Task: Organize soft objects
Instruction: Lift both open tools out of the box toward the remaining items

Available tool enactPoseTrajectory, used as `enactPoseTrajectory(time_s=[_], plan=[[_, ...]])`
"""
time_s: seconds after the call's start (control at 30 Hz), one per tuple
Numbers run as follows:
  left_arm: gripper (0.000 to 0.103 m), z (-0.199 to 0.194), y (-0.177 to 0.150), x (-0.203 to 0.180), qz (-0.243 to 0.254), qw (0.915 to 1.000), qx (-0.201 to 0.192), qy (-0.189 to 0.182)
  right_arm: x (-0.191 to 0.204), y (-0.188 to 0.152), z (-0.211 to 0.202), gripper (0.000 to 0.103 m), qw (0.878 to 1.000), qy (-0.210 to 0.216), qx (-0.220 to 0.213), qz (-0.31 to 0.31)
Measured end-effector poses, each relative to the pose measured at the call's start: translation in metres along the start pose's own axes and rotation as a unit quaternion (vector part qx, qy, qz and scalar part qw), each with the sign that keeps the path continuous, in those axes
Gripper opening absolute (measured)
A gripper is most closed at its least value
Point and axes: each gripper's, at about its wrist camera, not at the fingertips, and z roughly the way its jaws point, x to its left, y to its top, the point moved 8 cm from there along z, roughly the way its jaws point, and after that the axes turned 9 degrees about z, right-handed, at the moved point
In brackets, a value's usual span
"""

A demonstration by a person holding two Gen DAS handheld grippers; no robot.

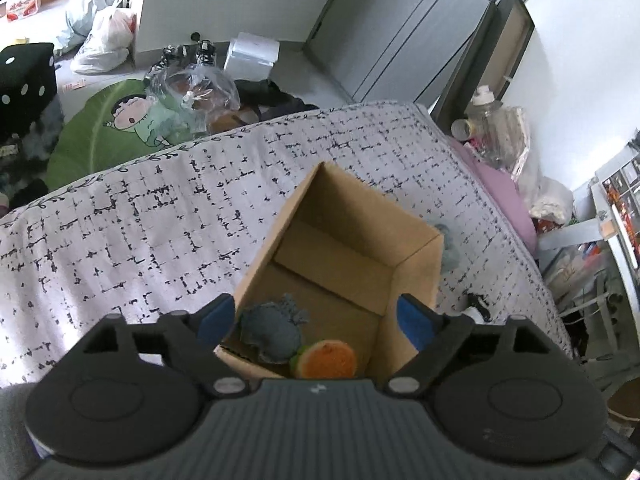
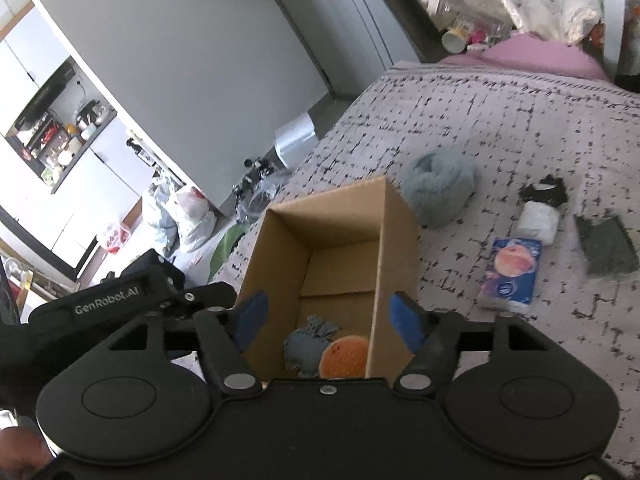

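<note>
- Two soft things are already sitting in the cardboard box: a grey-blue plush toy and an orange round plush, touching each other at the near end of the box floor.
- The box stands open-topped on the bed, which has a pale cover with a black broken-grid print.
- Left gripper hangs right over the near end of the box, fingers spread wide, nothing between the blue pads.
- Right gripper is over the same box, also spread wide and holding nothing.
- Just beside the far right corner of the box lies a fluffy grey-green bundle, on the cover.
- Further toward the bed's right side: a blue tissue pack, a small white-and-black soft item, and a dark green cloth piece, all apart from each other.
- A pink pillow sits along the bed's far edge.
</note>
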Motion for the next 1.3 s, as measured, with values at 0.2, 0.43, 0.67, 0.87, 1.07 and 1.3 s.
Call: enactPoseTrajectory(time_s=[0.2,0.43,0.67,0.87,1.07,1.3], plan=[[0.098,-0.014,-0.002,-0.016,0.013,0.9998,-0.013,0.008,-0.013,0.010,-0.022,0.090,1.000,-0.011,-0.025,-0.006],[0.103,-0.026,-0.008,-0.035,0.040,0.9988,-0.022,0.017,-0.038,0.020,-0.049,0.103,0.998,-0.021,-0.054,0.010],[0.103,-0.036,-0.015,-0.059,0.067,0.9969,-0.035,0.019,-0.061,0.031,-0.071,0.103,0.997,-0.023,-0.074,0.018],[0.103,-0.037,-0.023,-0.077,0.085,0.9956,-0.031,0.024,-0.080,0.038,-0.087,0.103,0.996,-0.020,-0.091,0.014],[0.103,-0.038,-0.026,-0.096,0.103,0.9937,-0.034,0.027,-0.105,0.044,-0.095,0.103,0.994,-0.010,-0.099,0.032],[0.103,-0.031,-0.033,-0.111,0.115,0.9923,-0.025,0.038,-0.133,0.044,-0.090,0.103,0.994,-0.014,-0.099,0.049]])
